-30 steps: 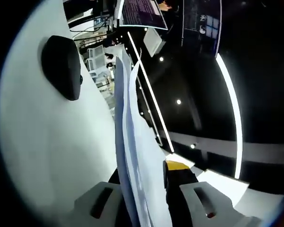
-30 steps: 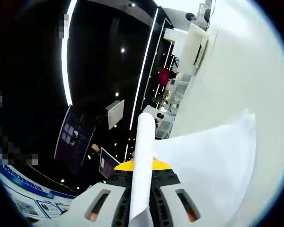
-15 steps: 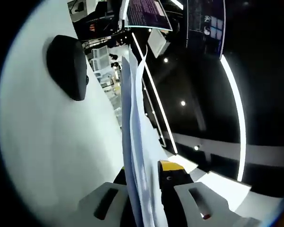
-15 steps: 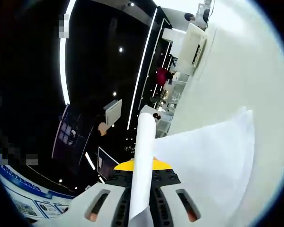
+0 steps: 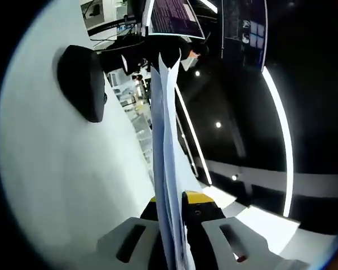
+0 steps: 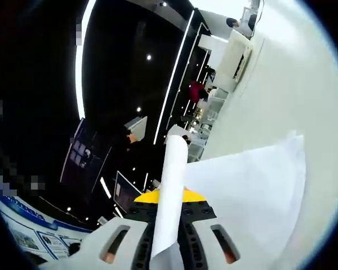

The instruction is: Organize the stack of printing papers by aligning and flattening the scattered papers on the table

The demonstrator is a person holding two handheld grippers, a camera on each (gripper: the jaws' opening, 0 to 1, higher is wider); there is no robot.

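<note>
Left hand-held gripper (image 5: 172,239): jaws pinching the papers (image 5: 166,163) edge-on at lower centre; sheets run straight ahead toward the upper centre of the frame. Surface (image 5: 50,169) fills frame left, with a dark mouse (image 5: 81,81) at upper left. Right hand-held gripper (image 6: 168,243): jaws pinching the papers (image 6: 253,191), which spread to lower right over the surface (image 6: 293,84). Long axis lies along the jaws; both grippers hold equally.

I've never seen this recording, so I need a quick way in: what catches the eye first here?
Paper sheets stand on edge up the middle of the left gripper view, pinched in the left hand-held gripper. In the right gripper view, the right hand-held gripper pinches paper too, with more spreading right. A black mouse lies on the white table.
</note>
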